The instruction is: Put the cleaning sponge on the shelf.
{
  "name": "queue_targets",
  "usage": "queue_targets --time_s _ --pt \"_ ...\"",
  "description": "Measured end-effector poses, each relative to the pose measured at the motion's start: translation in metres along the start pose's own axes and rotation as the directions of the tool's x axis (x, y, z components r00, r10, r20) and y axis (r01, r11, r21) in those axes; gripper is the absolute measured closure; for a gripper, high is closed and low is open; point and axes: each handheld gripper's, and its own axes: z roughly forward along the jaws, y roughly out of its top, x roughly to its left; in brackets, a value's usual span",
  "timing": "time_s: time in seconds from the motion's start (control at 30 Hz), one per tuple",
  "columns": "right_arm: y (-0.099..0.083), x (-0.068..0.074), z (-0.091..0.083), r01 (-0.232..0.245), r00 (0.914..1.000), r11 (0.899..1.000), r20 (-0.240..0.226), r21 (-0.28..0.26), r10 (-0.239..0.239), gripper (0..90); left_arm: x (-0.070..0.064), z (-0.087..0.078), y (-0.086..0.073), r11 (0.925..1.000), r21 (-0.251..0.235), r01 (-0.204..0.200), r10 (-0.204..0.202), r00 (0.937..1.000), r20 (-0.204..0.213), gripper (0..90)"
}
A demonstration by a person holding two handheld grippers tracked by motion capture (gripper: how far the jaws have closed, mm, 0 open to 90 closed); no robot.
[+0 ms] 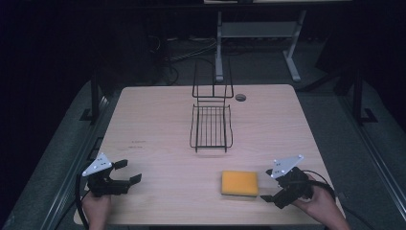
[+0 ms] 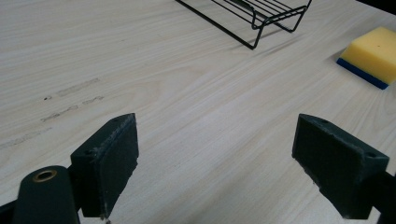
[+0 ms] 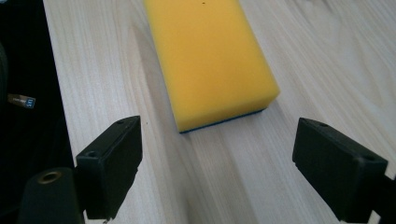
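Jaws of the right gripper [image 1: 272, 184] stood spread, aimed at the yellow rectangular sponge with a blue underside [image 1: 239, 183] lying flat on the pale wooden table [image 1: 158, 129] just beside it. Left gripper [image 1: 128, 171], likewise spread, hovered empty at the near-left edge, well apart.
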Motion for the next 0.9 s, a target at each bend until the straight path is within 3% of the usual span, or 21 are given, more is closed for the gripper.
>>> queue_targets --time_s 0.9 --pt "0.036 -0.003 0.016 0.089 0.9927 0.995 -0.086 0.037 -0.085 15.3 -0.001 0.002 0.002 1.0000 0.007 -0.006 0.006 1.0000 0.006 14.1"
